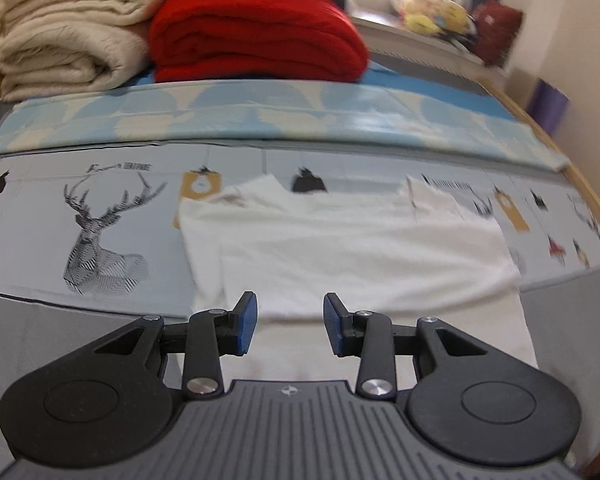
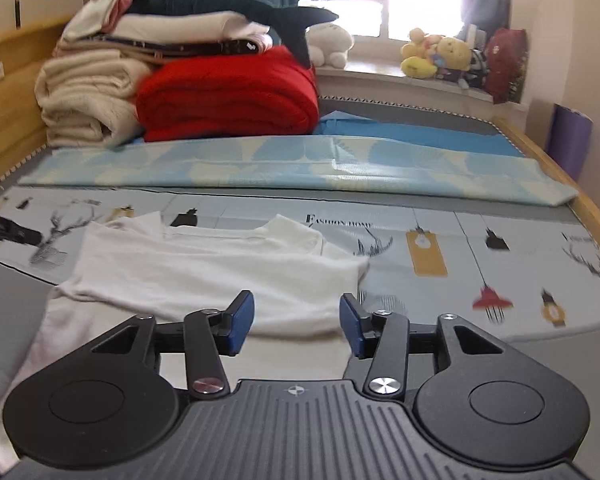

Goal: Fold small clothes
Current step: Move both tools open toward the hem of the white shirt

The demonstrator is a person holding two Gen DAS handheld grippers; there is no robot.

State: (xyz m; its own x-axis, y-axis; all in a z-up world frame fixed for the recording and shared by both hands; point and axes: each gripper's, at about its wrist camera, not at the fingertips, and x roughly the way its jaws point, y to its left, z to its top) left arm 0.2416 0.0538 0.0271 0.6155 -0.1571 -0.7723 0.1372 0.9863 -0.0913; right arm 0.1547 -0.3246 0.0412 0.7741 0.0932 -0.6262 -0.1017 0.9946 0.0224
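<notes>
A white garment [image 1: 340, 248] lay spread on the bed [image 1: 100, 320], partly folded, its near edge hanging over the bed's grey side. The left tool [image 1: 290, 322] angled downward above that near edge, its blue pads [image 1: 247, 320] apart with nothing between them. The right tool [image 2: 297, 322] pointed down at the garment's right end, jaws standing wider and empty. The printed deer sheet [image 2: 460, 248] lay beneath the garment. Farther back sat a pale blue folded cover [image 2: 300, 168], a red blanket [image 2: 228, 92] and cream blankets [image 2: 84, 92].
</notes>
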